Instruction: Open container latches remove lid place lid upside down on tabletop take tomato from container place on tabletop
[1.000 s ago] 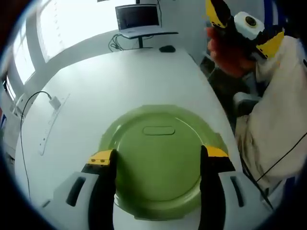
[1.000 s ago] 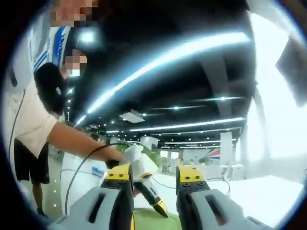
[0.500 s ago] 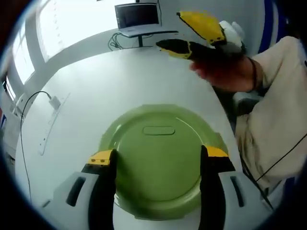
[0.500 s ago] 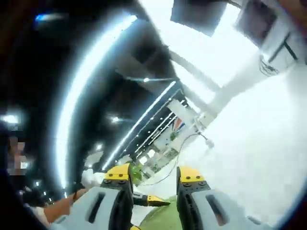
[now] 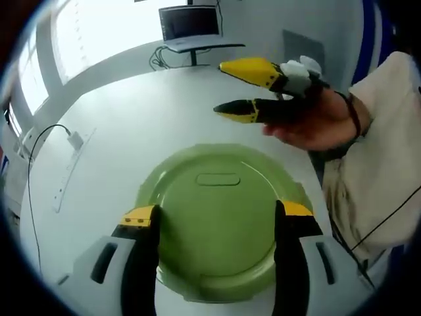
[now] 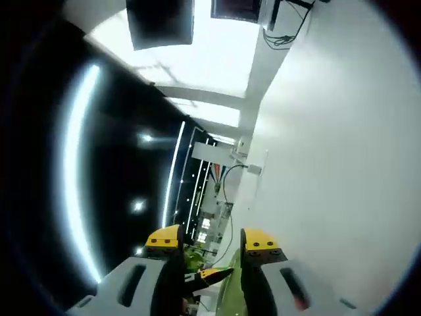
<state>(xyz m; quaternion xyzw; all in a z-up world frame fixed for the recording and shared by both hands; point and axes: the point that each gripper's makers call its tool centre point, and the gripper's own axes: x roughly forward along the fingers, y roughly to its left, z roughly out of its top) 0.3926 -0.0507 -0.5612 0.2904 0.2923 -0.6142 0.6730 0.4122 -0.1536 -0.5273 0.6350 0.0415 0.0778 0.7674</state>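
My right gripper (image 6: 212, 242) has its yellow-tipped jaws apart with nothing between them. Beyond the tips lies a sliver of green (image 6: 227, 296), probably the container's lid. The white tabletop (image 6: 342, 164) sweeps up the right side, a cable (image 6: 231, 172) lying on it.

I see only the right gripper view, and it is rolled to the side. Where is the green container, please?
Observer: The green container sits on the white table, between the open jaws of the left gripper.
Operator: Is the lid on it?
Observer: Yes, the lid is on, oval recess facing up.
Operator: And where is my gripper?
Observer: The right gripper hangs open above the table, beyond the container, touching nothing.
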